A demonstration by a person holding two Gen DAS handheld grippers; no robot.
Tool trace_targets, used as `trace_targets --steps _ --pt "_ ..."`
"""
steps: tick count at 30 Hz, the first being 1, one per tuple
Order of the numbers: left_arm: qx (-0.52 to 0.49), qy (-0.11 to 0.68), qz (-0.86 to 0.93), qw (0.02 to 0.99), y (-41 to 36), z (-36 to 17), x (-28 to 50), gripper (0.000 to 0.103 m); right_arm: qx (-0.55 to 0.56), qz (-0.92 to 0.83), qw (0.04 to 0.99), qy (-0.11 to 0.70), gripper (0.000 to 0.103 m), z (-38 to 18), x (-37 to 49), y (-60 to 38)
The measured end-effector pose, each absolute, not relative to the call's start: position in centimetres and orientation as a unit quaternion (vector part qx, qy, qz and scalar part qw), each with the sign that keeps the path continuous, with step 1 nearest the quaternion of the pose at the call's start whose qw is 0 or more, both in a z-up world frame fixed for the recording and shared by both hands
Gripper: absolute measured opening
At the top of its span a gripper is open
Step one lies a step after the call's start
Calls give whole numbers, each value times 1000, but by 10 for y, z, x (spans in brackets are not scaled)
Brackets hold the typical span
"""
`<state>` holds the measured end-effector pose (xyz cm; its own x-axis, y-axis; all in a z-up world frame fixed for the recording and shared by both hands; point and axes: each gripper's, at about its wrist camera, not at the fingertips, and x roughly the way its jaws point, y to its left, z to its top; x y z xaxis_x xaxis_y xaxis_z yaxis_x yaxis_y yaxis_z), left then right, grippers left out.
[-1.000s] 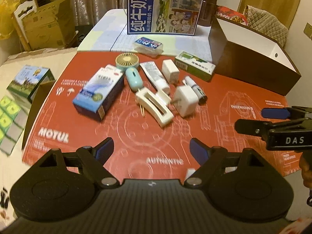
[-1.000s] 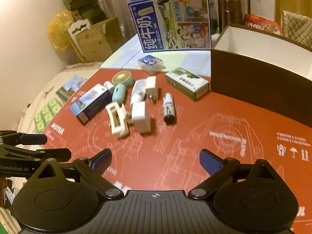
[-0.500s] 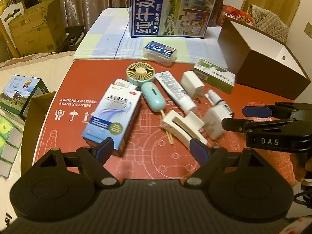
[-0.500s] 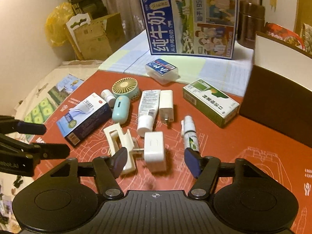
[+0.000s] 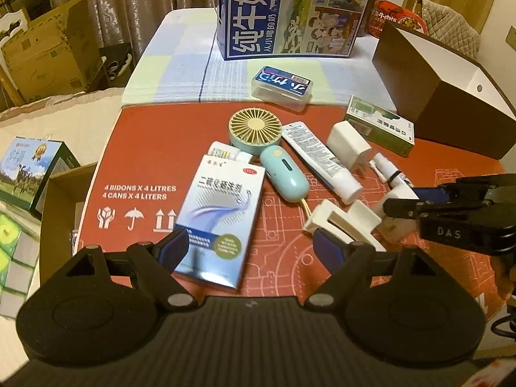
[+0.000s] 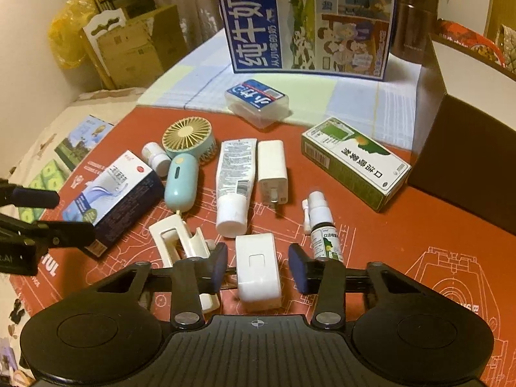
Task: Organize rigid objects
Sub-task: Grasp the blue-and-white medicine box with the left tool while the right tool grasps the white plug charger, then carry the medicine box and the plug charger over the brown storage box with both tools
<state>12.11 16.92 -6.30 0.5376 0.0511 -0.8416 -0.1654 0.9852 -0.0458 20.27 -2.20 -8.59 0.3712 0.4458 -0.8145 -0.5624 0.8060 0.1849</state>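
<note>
Centrally, a white plug adapter [image 6: 258, 271] is framed between the right gripper's [image 6: 258, 269] part-open fingers, untouched. At nine o'clock, the left gripper [image 5: 250, 245] is held wide over a blue medicine box [image 5: 219, 219] on the table [image 6: 403, 245].

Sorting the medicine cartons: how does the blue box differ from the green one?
The blue box lies at the left of the clutter, the green box at the right beside the brown bin. The blue box has a wave pattern, the green box a leaf-like patch. The blue looks wider. Both lie flat on the red mat.
</note>
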Motion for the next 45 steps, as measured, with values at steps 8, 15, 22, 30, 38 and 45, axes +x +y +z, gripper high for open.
trace_targets --steps 8,15,22,30,38,45 --pt "-23 480 52 875 180 -73 138 82 -43 273 841 464 24 -75 203 -28" --pt "13 494 28 869 188 -90 155 78 -16 226 858 461 24 -61 206 -49" --pt "25 504 11 863 191 -105 171 63 12 162 872 462 24 -52 203 -84" --pt "39 508 8 861 185 -107 175 61 48 101 877 467 24 -45 200 -135" --pt "16 490 38 871 168 -80 167 61 60 92 879 465 24 -38 206 -180" --pt "-28 457 35 888 125 -32 184 61 66 127 881 451 24 -21 230 -218"
